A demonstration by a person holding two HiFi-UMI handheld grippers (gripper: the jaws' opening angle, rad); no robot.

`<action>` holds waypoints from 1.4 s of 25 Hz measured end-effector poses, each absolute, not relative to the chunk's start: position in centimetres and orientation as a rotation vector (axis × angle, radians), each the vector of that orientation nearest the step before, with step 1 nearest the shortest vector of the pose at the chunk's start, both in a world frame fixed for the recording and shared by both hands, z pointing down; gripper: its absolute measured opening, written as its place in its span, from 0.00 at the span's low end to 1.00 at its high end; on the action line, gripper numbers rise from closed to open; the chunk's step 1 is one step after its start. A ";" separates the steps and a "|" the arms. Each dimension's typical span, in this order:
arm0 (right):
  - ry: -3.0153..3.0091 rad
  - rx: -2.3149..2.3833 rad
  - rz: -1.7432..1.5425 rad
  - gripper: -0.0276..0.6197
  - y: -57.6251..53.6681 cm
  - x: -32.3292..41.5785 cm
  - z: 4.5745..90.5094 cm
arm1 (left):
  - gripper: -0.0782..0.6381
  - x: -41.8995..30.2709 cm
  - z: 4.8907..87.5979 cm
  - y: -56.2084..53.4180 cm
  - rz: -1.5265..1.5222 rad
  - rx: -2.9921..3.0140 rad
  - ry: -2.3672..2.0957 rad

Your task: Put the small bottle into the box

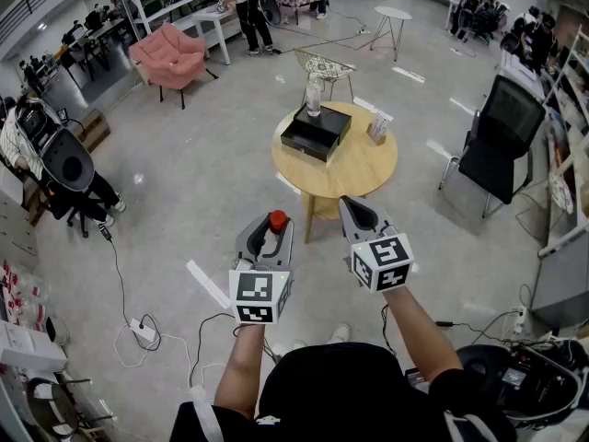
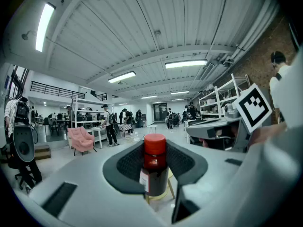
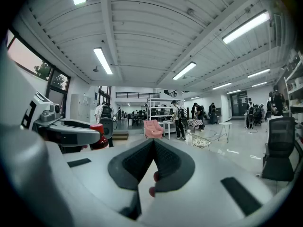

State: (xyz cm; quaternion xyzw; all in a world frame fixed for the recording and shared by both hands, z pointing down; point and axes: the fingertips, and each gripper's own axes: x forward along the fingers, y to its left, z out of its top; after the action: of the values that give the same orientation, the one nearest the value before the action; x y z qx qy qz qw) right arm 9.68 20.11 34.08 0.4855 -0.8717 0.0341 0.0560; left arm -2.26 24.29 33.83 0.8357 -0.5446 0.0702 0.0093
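Note:
The small bottle [image 1: 276, 223], dark with a red cap, stands upright between the pads of my left gripper [image 1: 266, 233], which is shut on it. In the left gripper view the small bottle [image 2: 154, 167] fills the gap of the left gripper [image 2: 155, 171]. My right gripper [image 1: 355, 214] is held beside it, shut with nothing inside; its tips meet in the right gripper view [image 3: 152, 143]. The red cap [image 3: 97, 128] also shows there at the left. The black open box [image 1: 316, 132] lies on a round wooden table [image 1: 354, 168] well ahead of both grippers.
A clear plastic bottle [image 1: 313, 96] stands behind the box, and a small pack [image 1: 377, 129] sits to its right. A black office chair [image 1: 502, 136], a wire chair [image 1: 324, 65] and a pink armchair [image 1: 170, 55] surround the table. Cables and a power strip [image 1: 143, 331] lie on the floor.

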 end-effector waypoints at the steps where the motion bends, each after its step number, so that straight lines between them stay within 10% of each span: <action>1: -2.645 1.471 0.104 0.05 20.1 9.7 34.0 | 0.31 -2.2 33.7 24.3 0.218 2.609 -1.703; 35: -2.710 1.373 0.201 0.05 17.0 17.1 36.4 | 0.31 5.2 34.2 21.9 0.214 2.543 -1.809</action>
State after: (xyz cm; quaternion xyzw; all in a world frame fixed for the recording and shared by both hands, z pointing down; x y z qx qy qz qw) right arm 17.09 17.05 36.36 0.4505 -0.8890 0.0660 0.0485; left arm 5.18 21.93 34.15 0.8129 -0.5784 0.0683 0.0066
